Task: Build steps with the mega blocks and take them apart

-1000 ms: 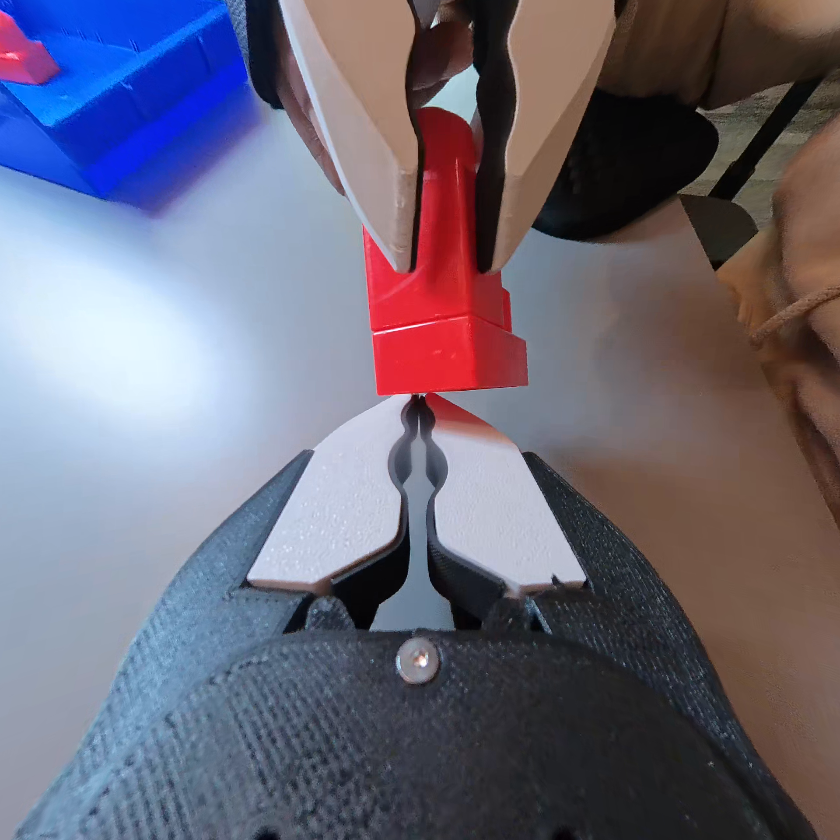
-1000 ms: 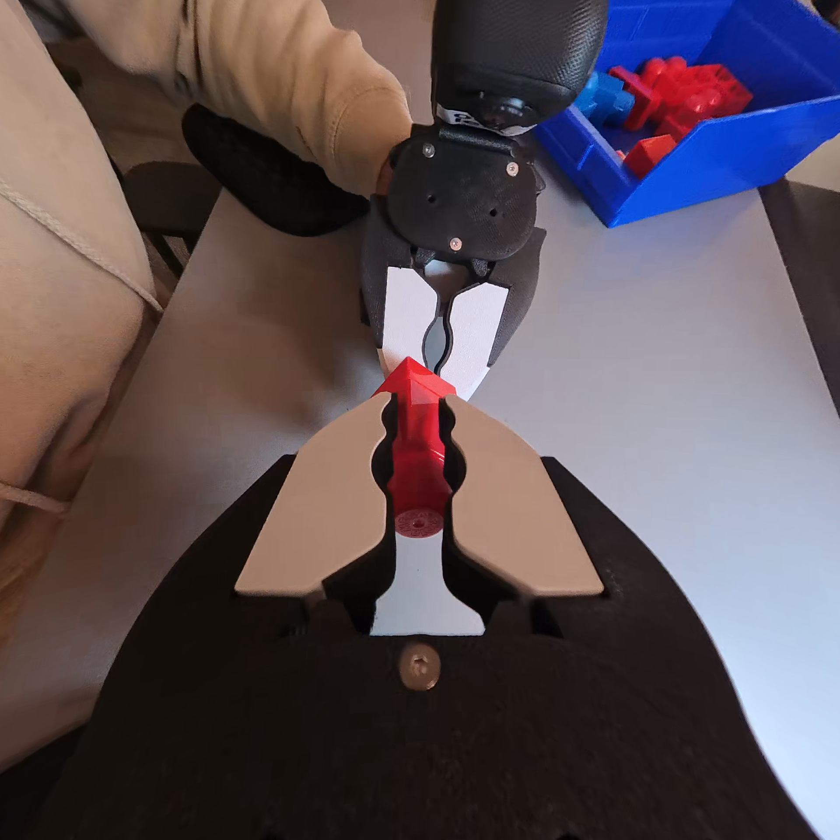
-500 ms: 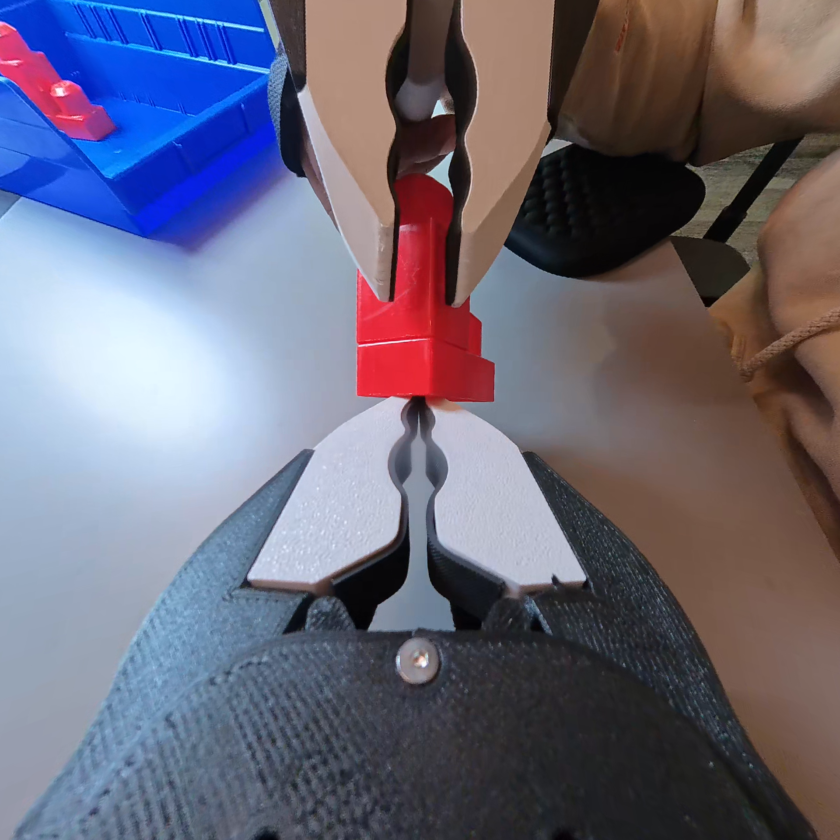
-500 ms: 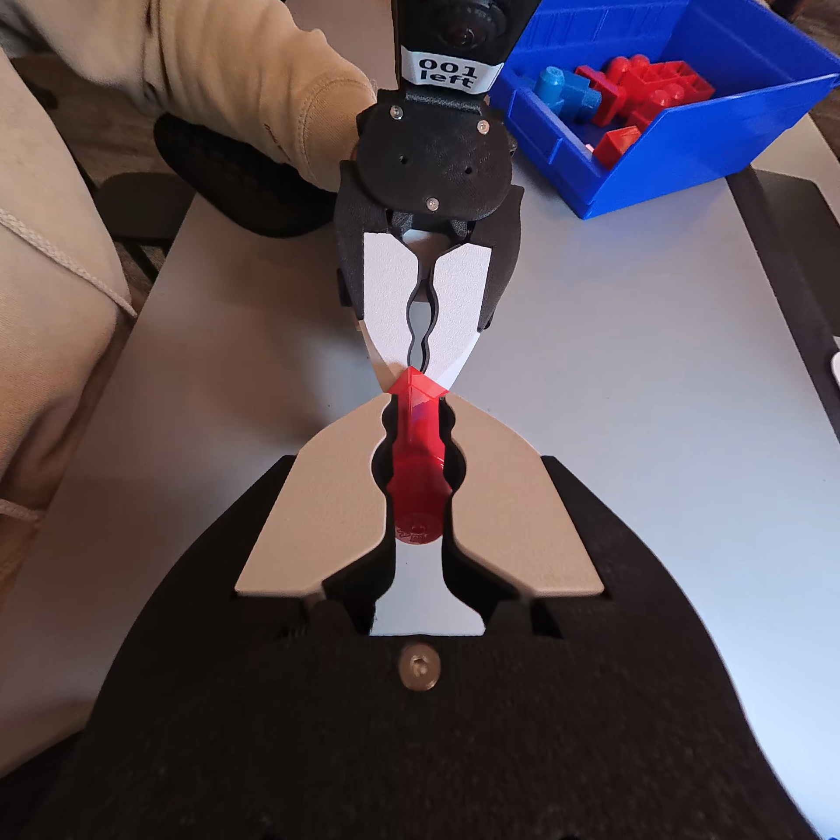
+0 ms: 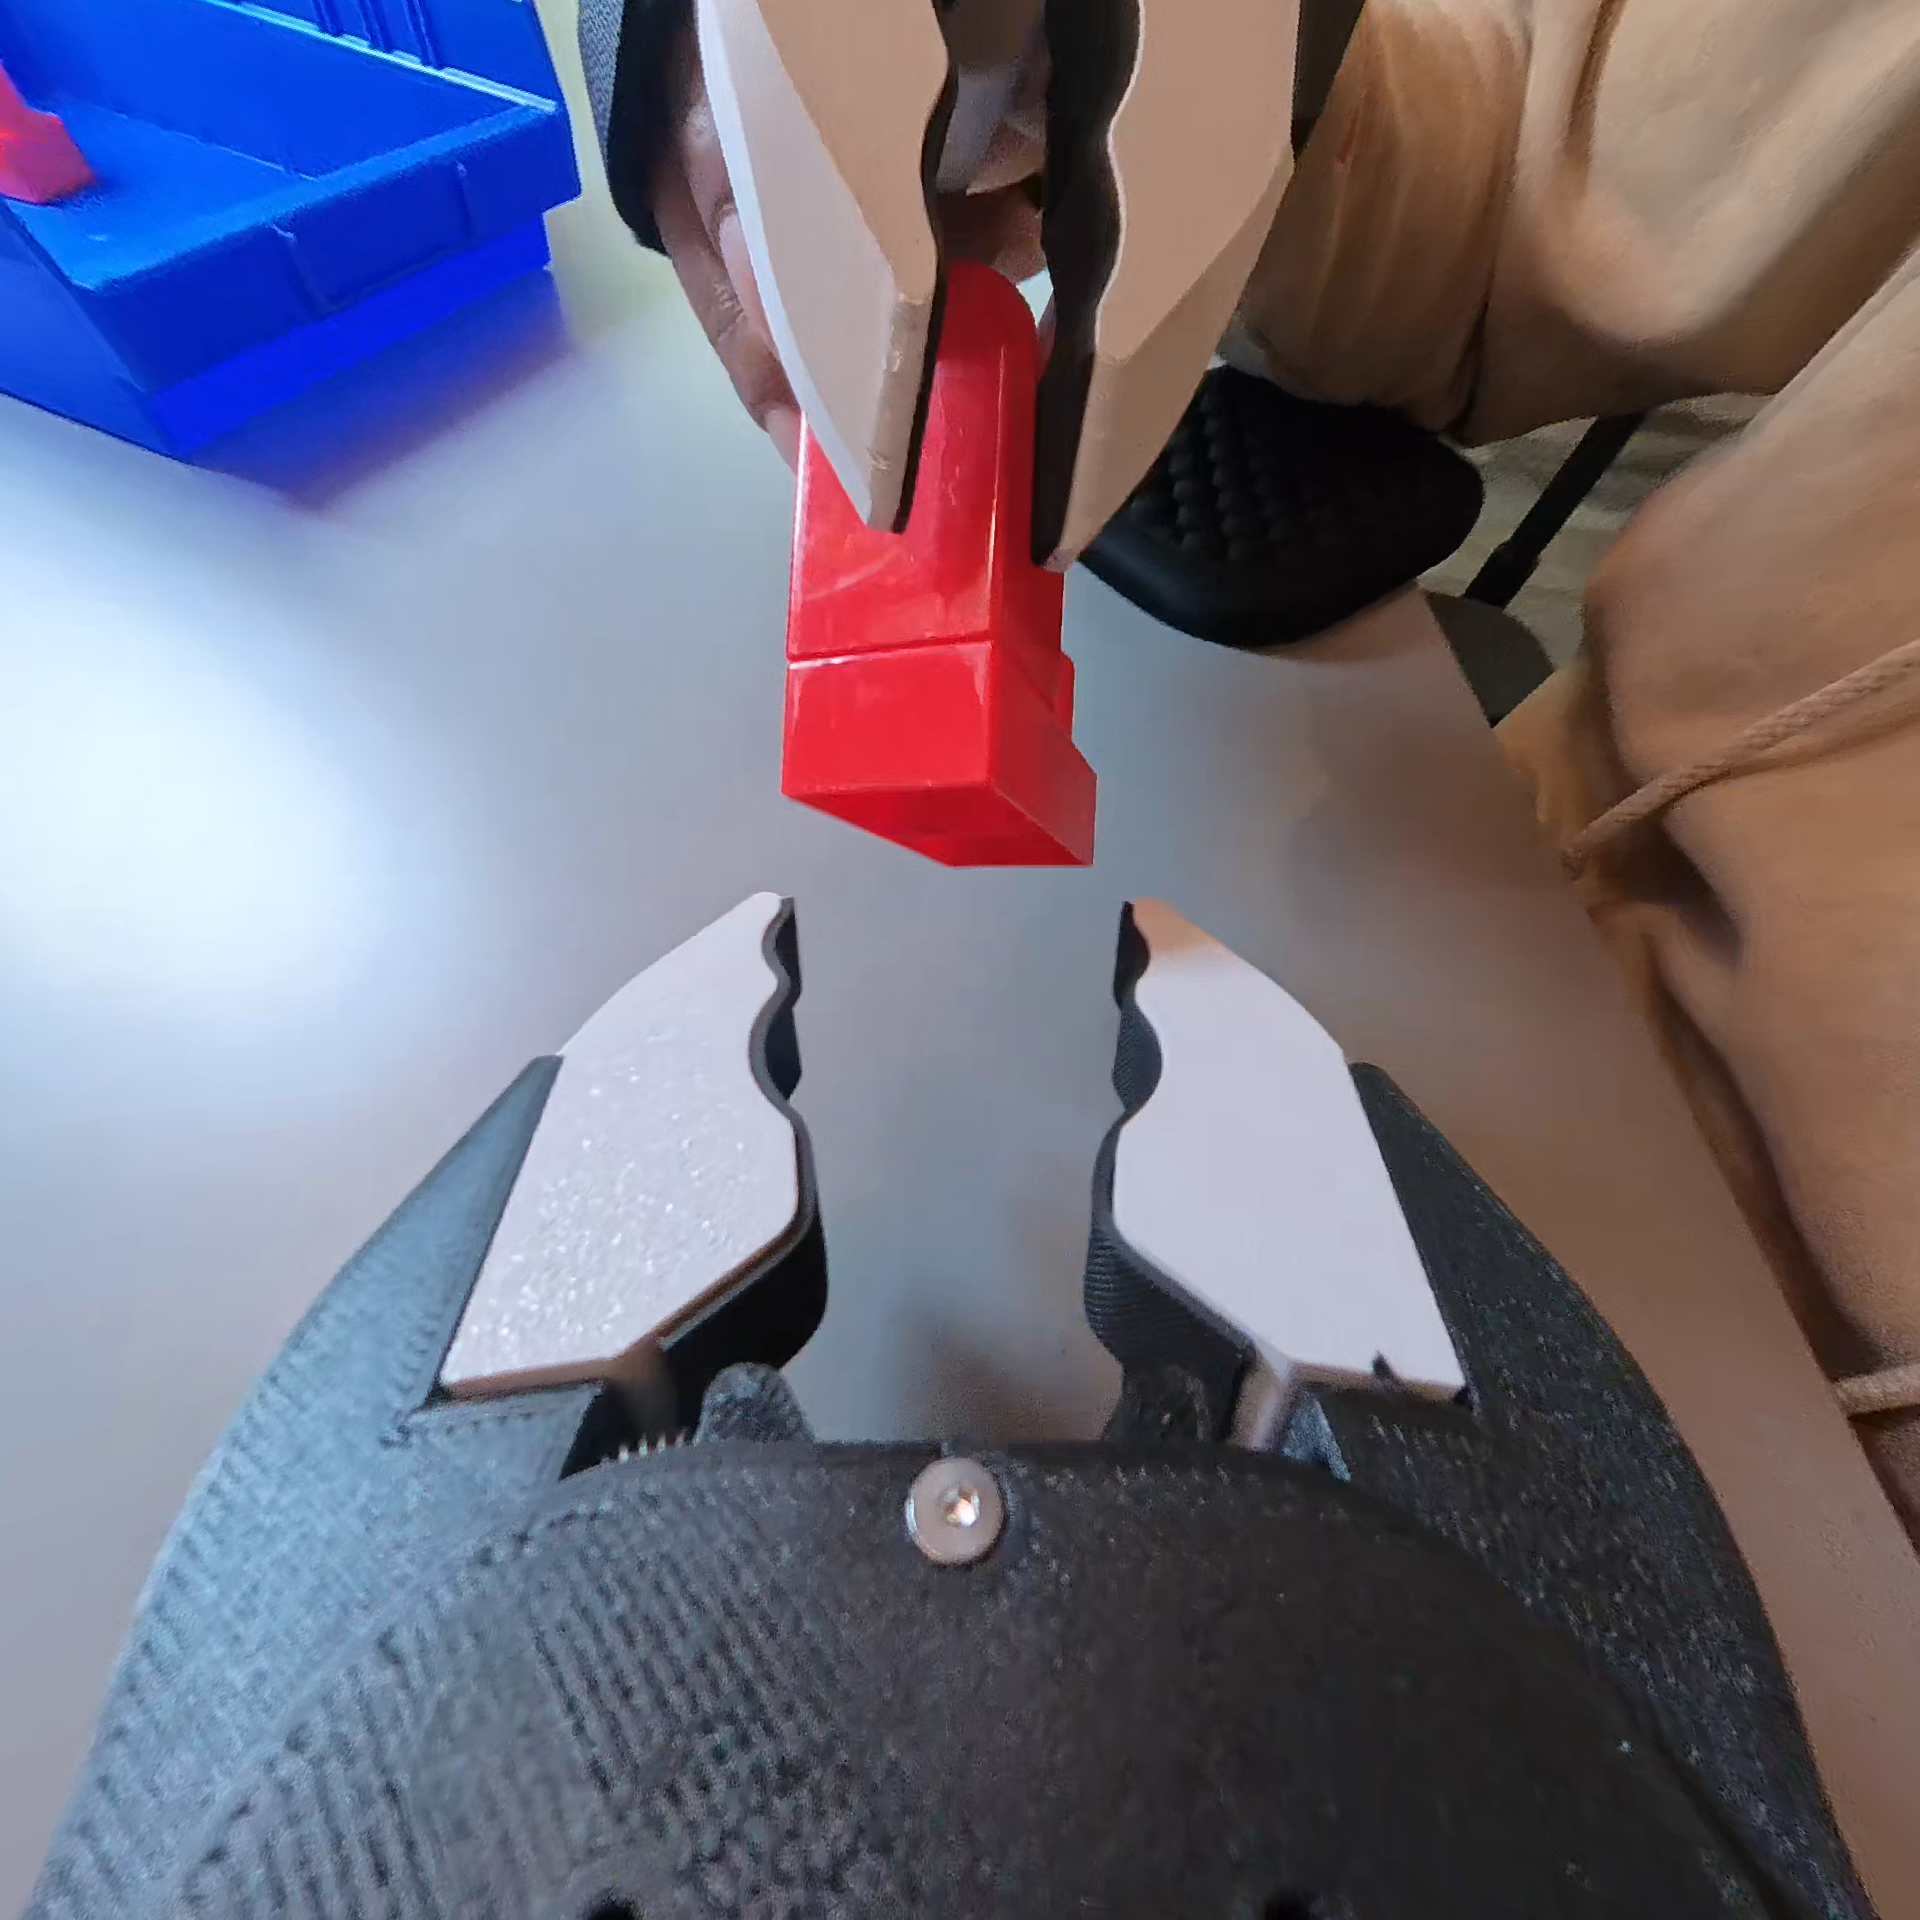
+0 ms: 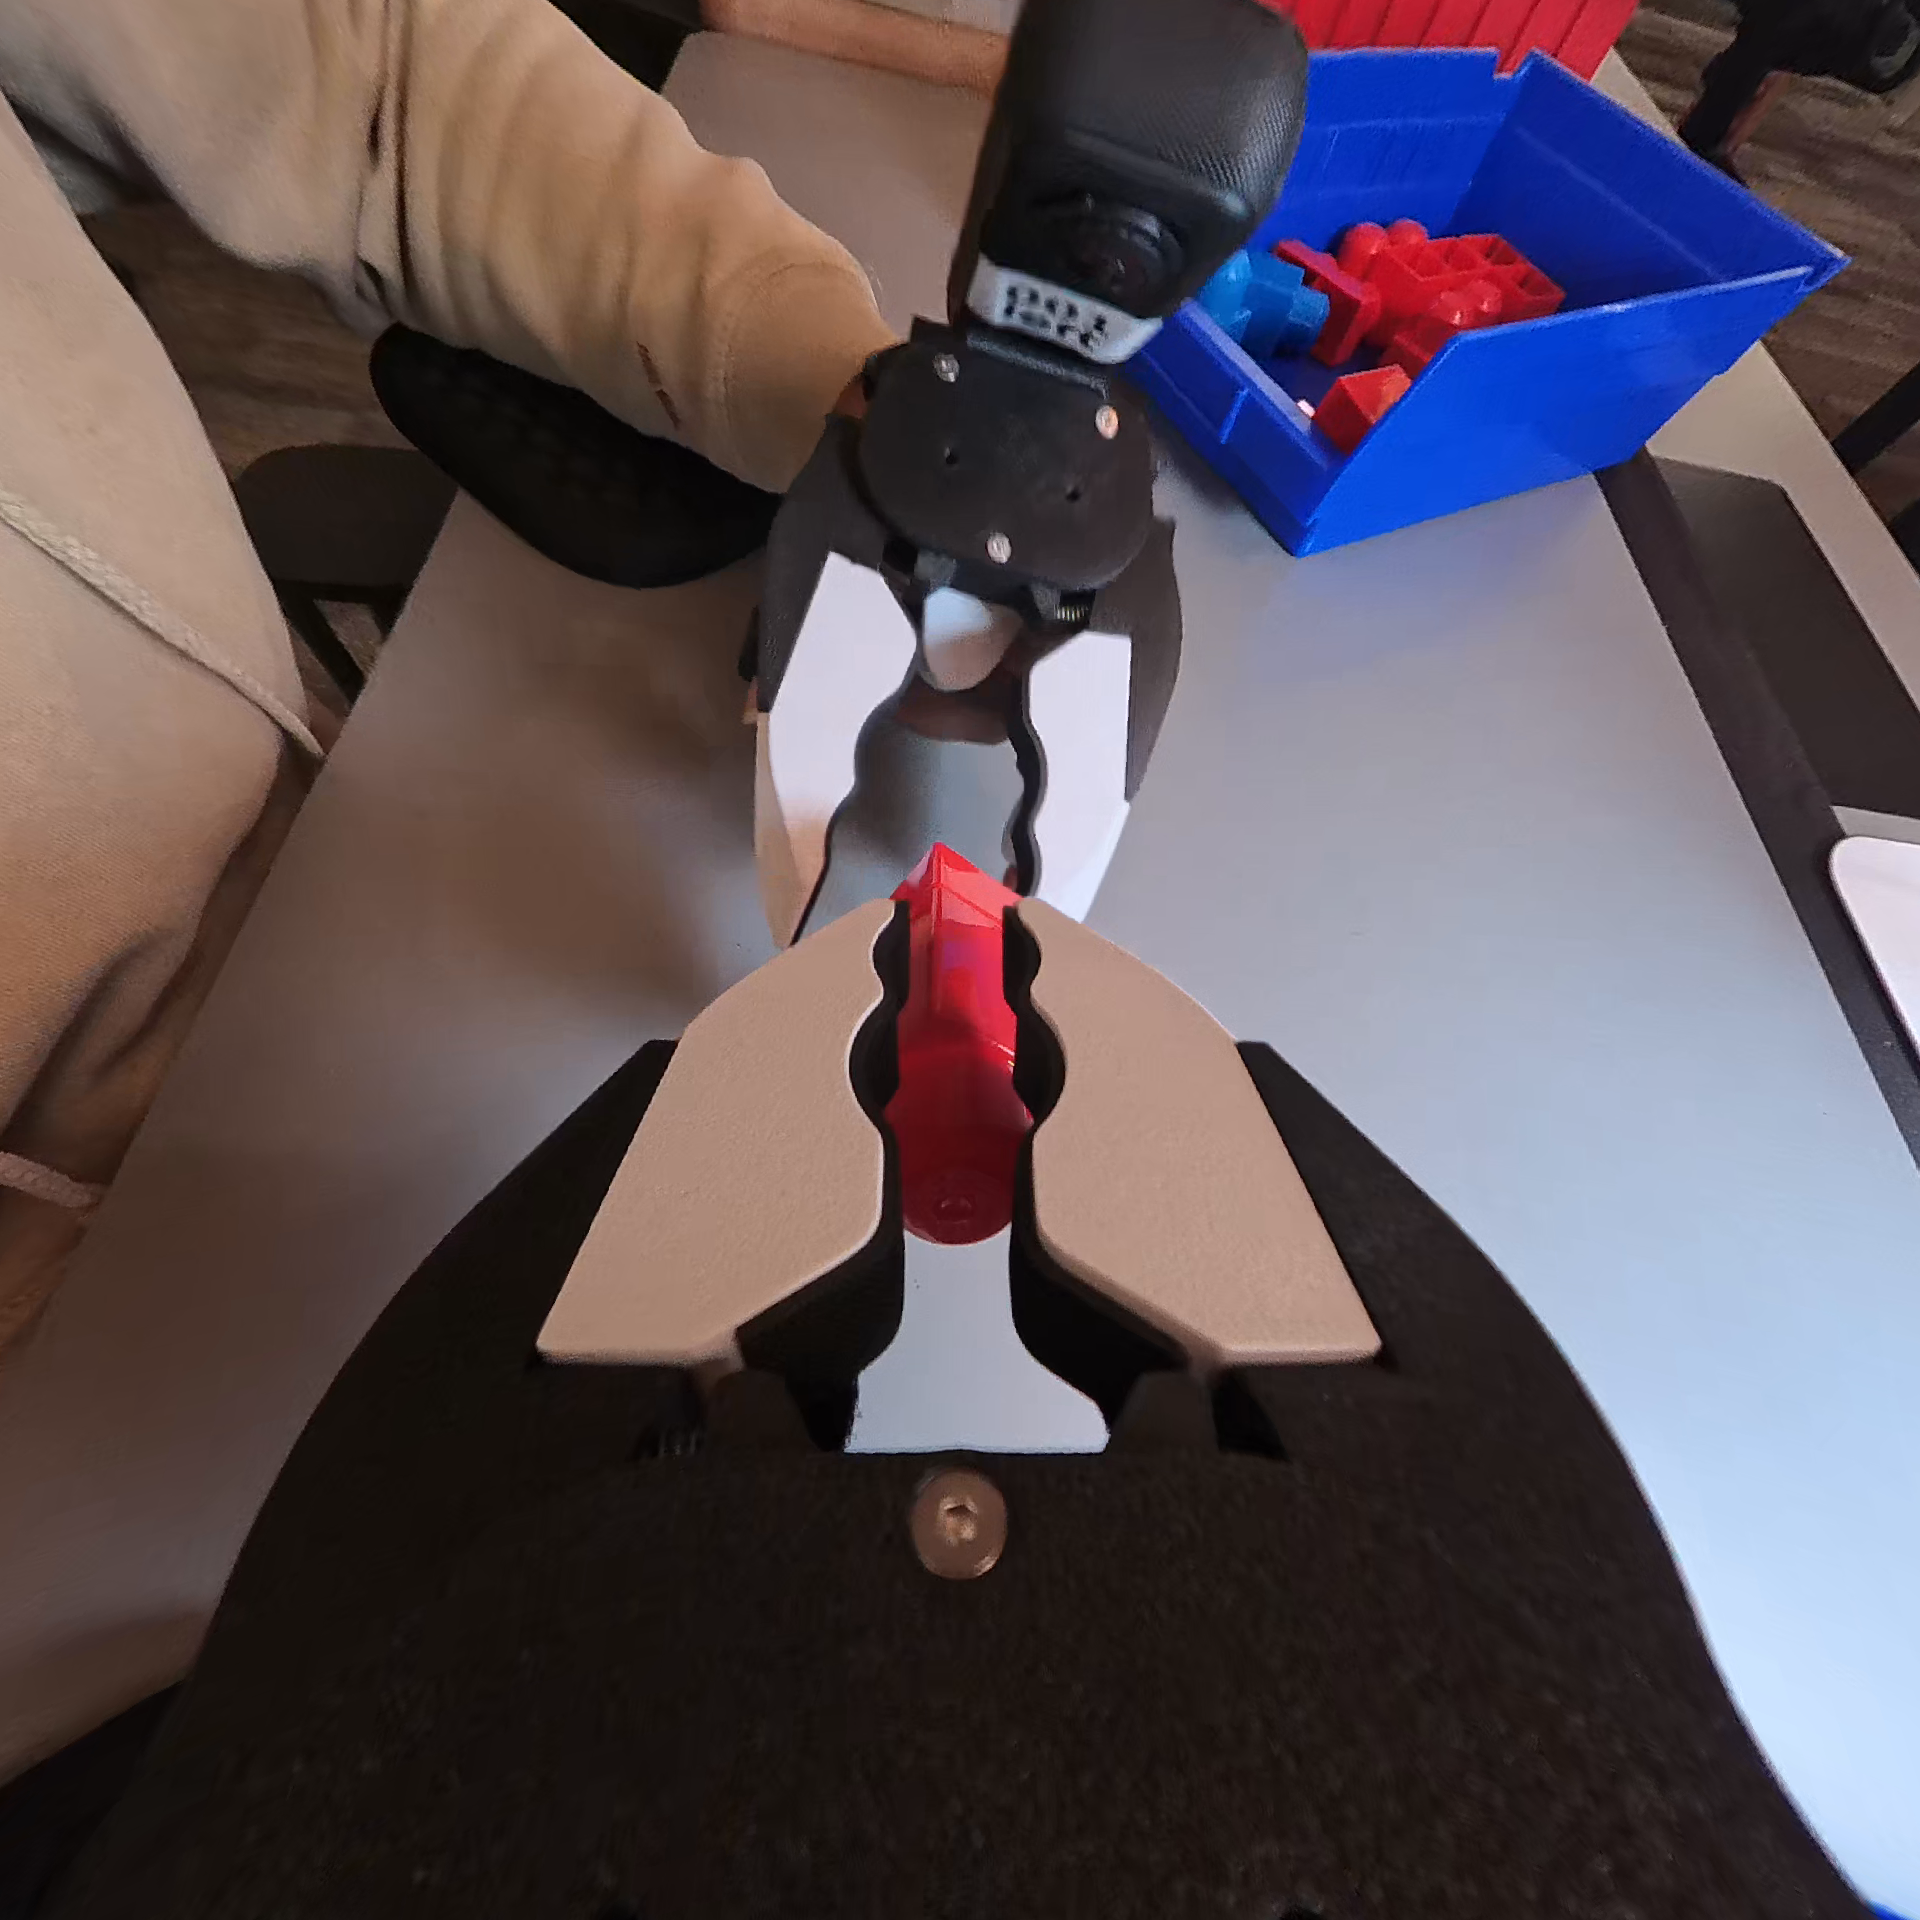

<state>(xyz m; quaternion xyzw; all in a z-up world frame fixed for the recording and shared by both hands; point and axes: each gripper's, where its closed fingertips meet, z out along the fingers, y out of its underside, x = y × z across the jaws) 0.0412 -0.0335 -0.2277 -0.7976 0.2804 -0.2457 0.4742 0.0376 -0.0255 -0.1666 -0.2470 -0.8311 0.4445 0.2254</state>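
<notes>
Red plastic between beige fingers: the right gripper (image 6: 956, 914) is clamped on a red block piece (image 6: 956, 1049), stud end toward its own camera. In the left wrist view the same piece (image 5: 925, 644) hangs off the table, two blocks joined with a seam across and a small step on one side, pinched high up by the right gripper (image 5: 971, 535).

Left gripper (image 5: 956, 914): fingers spread wide apart, nothing between them, tips just short of the piece's lower end and not touching it. In the right wrist view the left gripper (image 6: 914, 883) faces the right one head-on, the far end of the piece just at its spread tips.

Grey table (image 6: 1403, 883) below.

Blue bin (image 6: 1538, 416) at the far right of the table, holding loose red blocks (image 6: 1423, 301) and a blue block (image 6: 1257, 296).

Beige sleeve (image 6: 499, 208) behind the left gripper.
</notes>
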